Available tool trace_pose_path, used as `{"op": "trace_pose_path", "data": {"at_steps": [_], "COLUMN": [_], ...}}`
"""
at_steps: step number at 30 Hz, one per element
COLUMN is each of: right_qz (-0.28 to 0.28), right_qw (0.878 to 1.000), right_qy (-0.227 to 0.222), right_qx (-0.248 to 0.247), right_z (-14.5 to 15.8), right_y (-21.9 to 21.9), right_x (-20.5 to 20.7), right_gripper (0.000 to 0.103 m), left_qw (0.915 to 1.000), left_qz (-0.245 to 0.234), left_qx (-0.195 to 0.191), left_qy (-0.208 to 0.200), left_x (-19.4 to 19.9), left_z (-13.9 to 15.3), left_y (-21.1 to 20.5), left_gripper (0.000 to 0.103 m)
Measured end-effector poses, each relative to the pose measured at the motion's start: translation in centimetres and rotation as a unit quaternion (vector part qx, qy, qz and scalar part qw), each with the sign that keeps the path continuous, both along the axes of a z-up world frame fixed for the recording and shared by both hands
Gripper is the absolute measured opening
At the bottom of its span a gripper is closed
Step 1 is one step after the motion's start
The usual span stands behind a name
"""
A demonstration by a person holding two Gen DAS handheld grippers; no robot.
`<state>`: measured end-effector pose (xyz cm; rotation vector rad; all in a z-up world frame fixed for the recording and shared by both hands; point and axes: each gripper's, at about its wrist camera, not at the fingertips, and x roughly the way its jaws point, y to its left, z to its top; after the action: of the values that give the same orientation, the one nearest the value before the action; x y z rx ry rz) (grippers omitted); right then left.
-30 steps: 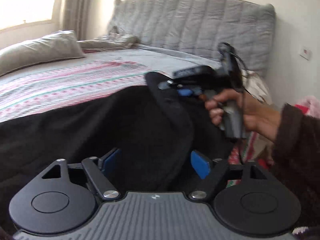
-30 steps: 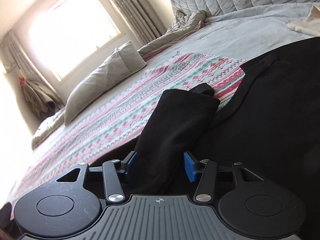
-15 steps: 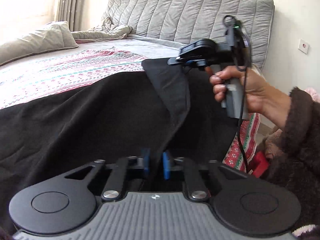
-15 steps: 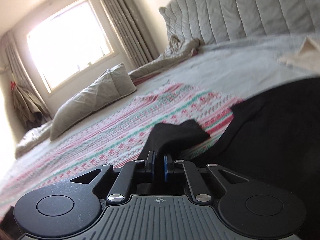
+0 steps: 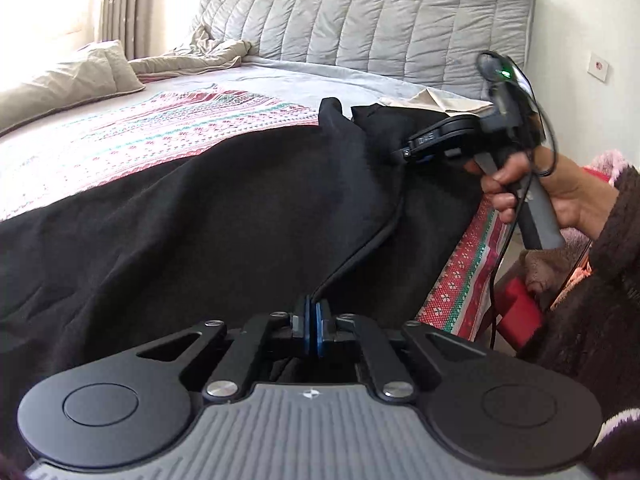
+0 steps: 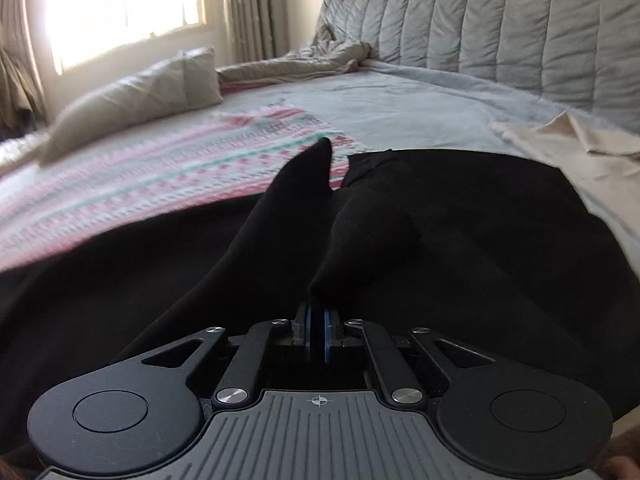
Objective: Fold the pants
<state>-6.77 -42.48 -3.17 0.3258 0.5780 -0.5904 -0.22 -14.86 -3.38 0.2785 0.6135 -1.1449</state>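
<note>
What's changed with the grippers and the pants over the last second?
Both grippers closed on the black fabric pants: left gripper and right gripper were open a second ago, now pinch its edge and lift it. The patterned red-and-green blanket and grey pillow stayed put.

One pair of black fleece pants (image 5: 224,216), two black two-finger grippers (image 5: 311,320) (image 6: 316,330), one grey pillow (image 6: 136,96), one grey quilted headboard (image 5: 380,20), one patterned striped blanket (image 5: 140,132)

This is a home bedroom, shown by the bed (image 6: 400,104) with its quilted grey headboard (image 5: 380,28), a grey pillow (image 6: 136,100), a rumpled blanket (image 6: 296,60), a patterned bedspread (image 5: 160,132), and a curtained window (image 6: 120,4).
</note>
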Motion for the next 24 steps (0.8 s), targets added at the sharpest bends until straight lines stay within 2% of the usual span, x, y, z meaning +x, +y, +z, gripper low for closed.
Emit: {"op": "trace_pose_path", "data": {"at_steps": [3,7,12,15,17,18,20,24], "right_qz": [0.0,-0.017,-0.027,-0.03,-0.036,-0.041,-0.046,-0.07], "right_qw": [0.997,0.992,0.993,0.993,0.992,0.99,0.989,0.99], "right_qy": [-0.046,-0.086,-0.09,-0.104,-0.122,-0.131,-0.139,-0.121], "right_qx": [0.067,0.09,0.076,0.05,0.024,0.015,0.005,0.015], "right_z": [0.0,0.5,0.7,1.4,2.0,2.2,2.5,1.8], "right_y": [-1.4,-2.4,-2.6,-2.0,-1.6,-1.5,-1.6,-2.8], "right_x": [-1.5,-2.3,-1.4,-1.7,-2.2,-2.6,-3.0,-3.2], "right_gripper": [0.017,0.022,0.025,0.031,0.053,0.058,0.059,0.059], "left_qw": [1.0,1.0,1.0,1.0,1.0,1.0,1.0,1.0], "left_qz": [0.002,0.002,0.003,0.001,0.001,0.001,0.002,0.003], "left_qx": [-0.002,-0.001,-0.003,-0.004,-0.005,-0.005,-0.005,-0.005], "left_qy": [-0.001,-0.008,-0.004,-0.004,-0.004,-0.004,-0.004,-0.004], "left_x": [-0.1,-0.3,-0.2,-0.2,-0.2,-0.2,-0.2,-0.2], "left_z": [-0.2,-0.4,-0.4,-0.4,-0.4,-0.4,-0.4,-0.4], "left_y": [0.1,0.1,0.1,0.2,0.2,0.2,0.1,0.1], "left_gripper": [0.014,0.014,0.014,0.014,0.014,0.014,0.015,0.015]}}
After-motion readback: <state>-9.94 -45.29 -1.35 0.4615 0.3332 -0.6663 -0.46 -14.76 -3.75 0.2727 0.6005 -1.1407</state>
